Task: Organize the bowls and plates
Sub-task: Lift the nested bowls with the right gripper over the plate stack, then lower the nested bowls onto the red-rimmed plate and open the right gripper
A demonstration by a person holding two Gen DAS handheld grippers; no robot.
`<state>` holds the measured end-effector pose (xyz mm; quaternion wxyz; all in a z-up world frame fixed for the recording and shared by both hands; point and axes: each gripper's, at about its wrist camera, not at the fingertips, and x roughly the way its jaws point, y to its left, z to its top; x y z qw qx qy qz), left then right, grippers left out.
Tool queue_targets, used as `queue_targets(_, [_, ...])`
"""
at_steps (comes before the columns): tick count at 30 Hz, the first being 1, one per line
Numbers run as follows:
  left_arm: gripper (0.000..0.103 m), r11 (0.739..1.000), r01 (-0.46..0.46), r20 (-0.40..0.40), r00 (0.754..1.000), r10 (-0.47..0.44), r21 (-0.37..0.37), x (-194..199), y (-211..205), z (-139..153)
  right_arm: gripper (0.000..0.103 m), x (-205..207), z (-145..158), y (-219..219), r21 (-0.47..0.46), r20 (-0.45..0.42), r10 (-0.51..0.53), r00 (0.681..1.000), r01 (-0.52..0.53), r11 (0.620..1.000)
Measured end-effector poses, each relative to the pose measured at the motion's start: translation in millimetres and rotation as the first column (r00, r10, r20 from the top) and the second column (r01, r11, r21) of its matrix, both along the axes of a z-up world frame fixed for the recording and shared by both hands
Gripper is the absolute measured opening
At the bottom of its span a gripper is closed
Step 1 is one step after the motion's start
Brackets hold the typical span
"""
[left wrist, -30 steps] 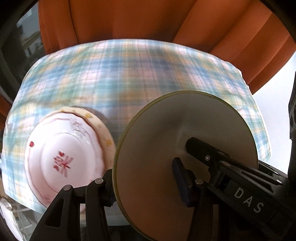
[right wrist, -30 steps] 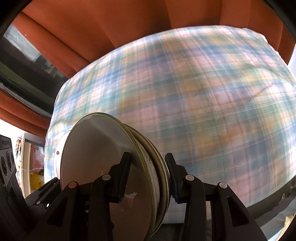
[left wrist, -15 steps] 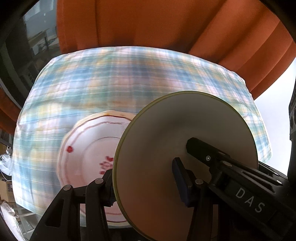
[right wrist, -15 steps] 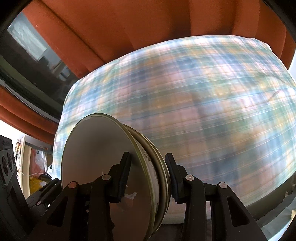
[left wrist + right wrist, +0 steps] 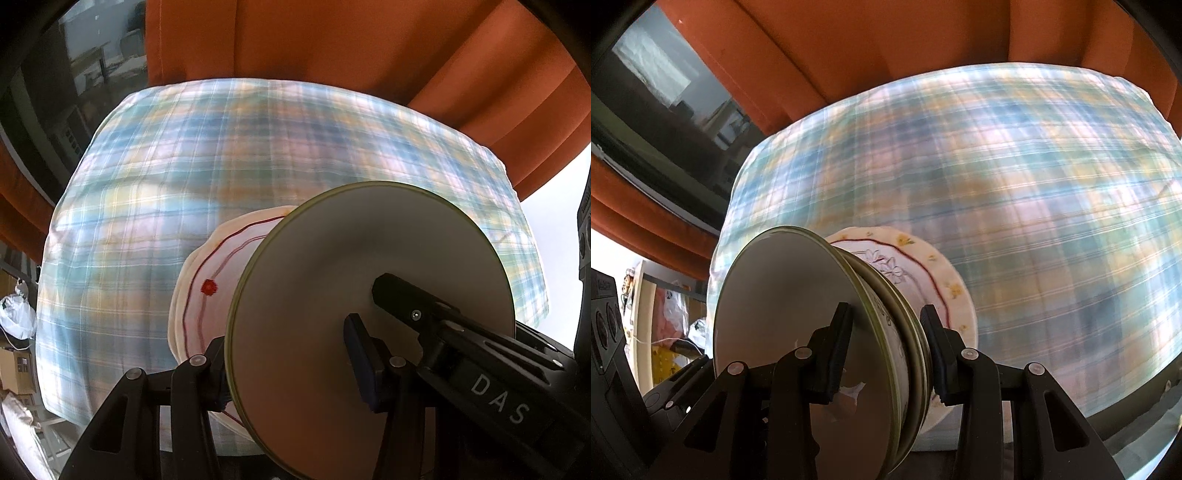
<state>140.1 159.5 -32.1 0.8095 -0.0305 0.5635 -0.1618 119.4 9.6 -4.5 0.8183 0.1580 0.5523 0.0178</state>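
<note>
A stack of green-rimmed grey plates (image 5: 369, 258) hangs tilted on edge above the plaid tablecloth (image 5: 258, 147). My left gripper (image 5: 291, 362) is shut on the stack's near edge. My right gripper (image 5: 886, 332) clamps the same stack (image 5: 775, 295) from the other side, and one of its fingers (image 5: 399, 295) shows across the plate face in the left wrist view. A cream floral plate with a red line (image 5: 221, 266) lies on the cloth right behind the held stack, partly hidden by it. Its yellow-flowered rim (image 5: 923, 269) pokes out to the right in the right wrist view.
Orange curtains (image 5: 332, 44) hang behind the table, with a dark window (image 5: 665, 92) at the left. Bags and boxes (image 5: 14, 332) sit off the table's left edge. The tablecloth (image 5: 1034, 184) stretches wide to the right of the plates.
Both grippers have carried the held stack sideways over the table. The floral plate, earlier off to its left, now sits partly behind it and has come into the right wrist view.
</note>
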Motion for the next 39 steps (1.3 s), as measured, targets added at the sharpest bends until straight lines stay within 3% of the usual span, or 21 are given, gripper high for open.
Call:
queue_targets(12, [0.051, 0.999, 0.034, -0.059, 0.998, -0.034, 0.008, 15, 3, -15, 0.042, 12, -19, 9, -0.003, -0.061, -0.025, 0.998, 0.025, 1.0])
queue_targets(21, [0.051, 1.0, 0.024, -0.052, 0.998, -0.023, 0.017, 23, -1, -16, 0.042, 23, -21, 5, -0.022, -0.071, -0.019, 0.997, 0.018, 1.0])
queue_targets(26, [0.052, 0.999, 0.042, -0.046, 0.998, -0.041, 0.028, 20, -6, -17, 0.048, 26, -25, 6, -0.031, -0.087, -0.008, 0.996, 0.005, 1.0])
queue_targets(31, [0.059, 0.999, 0.027, -0.051, 0.998, -0.026, 0.022, 17, -2, -18, 0.051, 22, -26, 6, -0.019, -0.079, -0.006, 0.997, 0.004, 1.0])
queue_targets(33, [0.067, 0.999, 0.021, -0.041, 0.999, -0.02, 0.029, 14, 0, -18, 0.053, 19, -25, 7, -0.023, -0.07, -0.002, 0.998, 0.001, 1.0])
queue_targets(37, [0.077, 0.999, 0.009, 0.009, 1.0, -0.009, 0.041, 6, 6, -11, 0.068, 10, -18, 9, -0.038, -0.032, -0.013, 0.999, 0.012, 0.999])
queue_targets(39, [0.08, 0.999, 0.003, 0.05, 0.999, -0.005, 0.052, 1, 11, -6, 0.071, 6, -13, 11, -0.059, -0.01, -0.016, 1.0, 0.015, 0.998])
